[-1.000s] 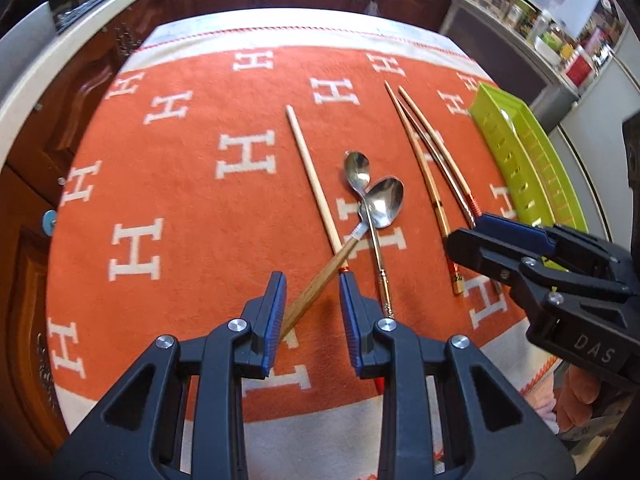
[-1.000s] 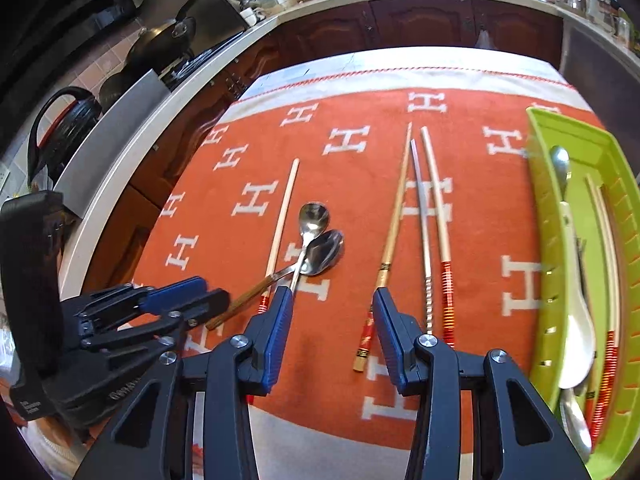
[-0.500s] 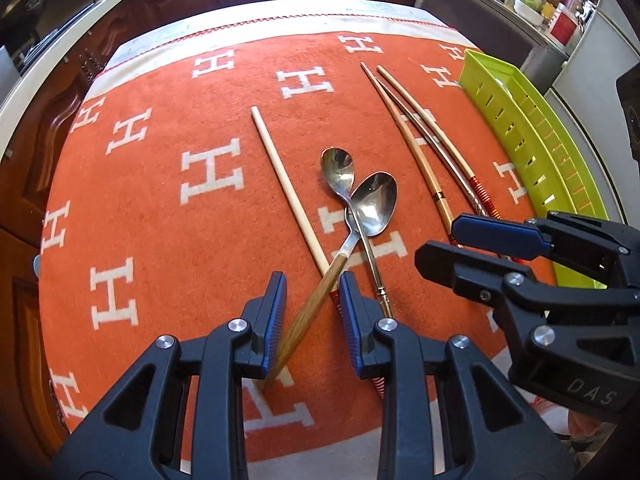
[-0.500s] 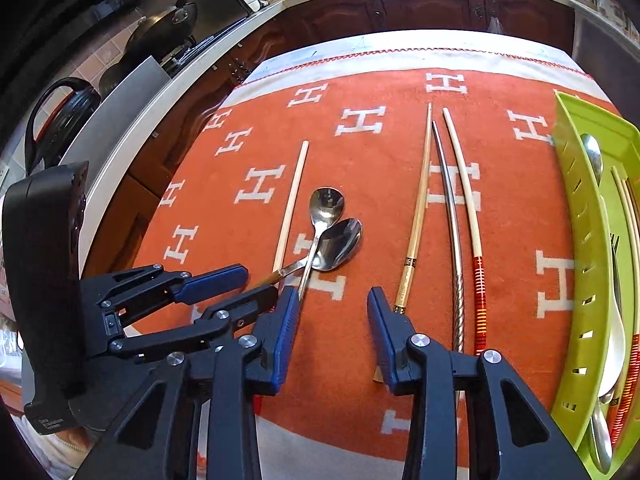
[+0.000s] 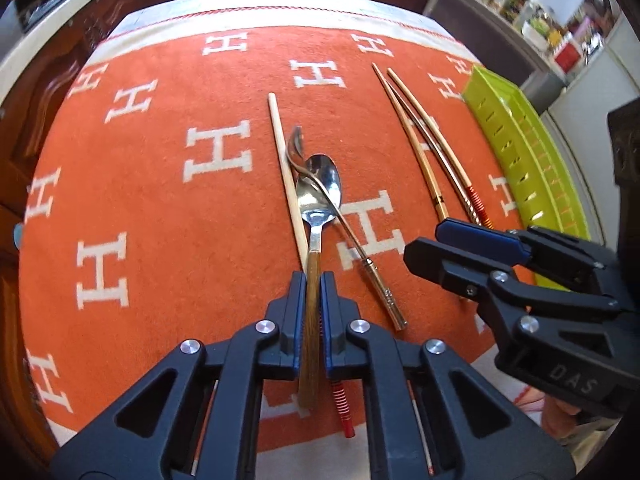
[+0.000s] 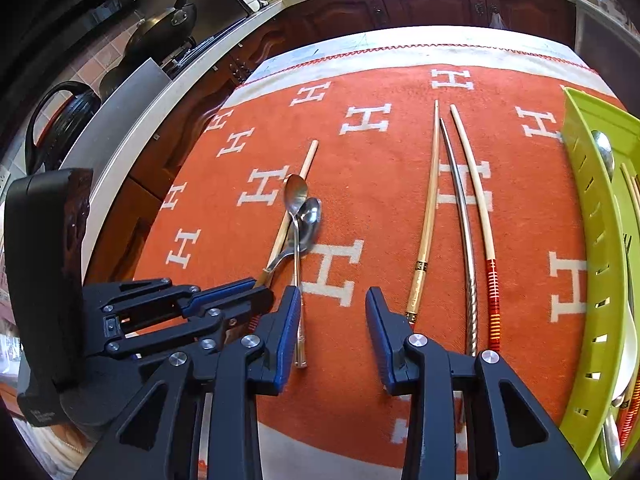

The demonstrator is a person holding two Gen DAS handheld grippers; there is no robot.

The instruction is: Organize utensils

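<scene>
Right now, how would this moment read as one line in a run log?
left gripper: just closed on wooden-handled spoon | right gripper: open, empty | second spoon: on mat | tray: waiting

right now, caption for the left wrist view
Left claw shut on wooden-handled spoon, second spoon lying across it on orange cloth.
</scene>
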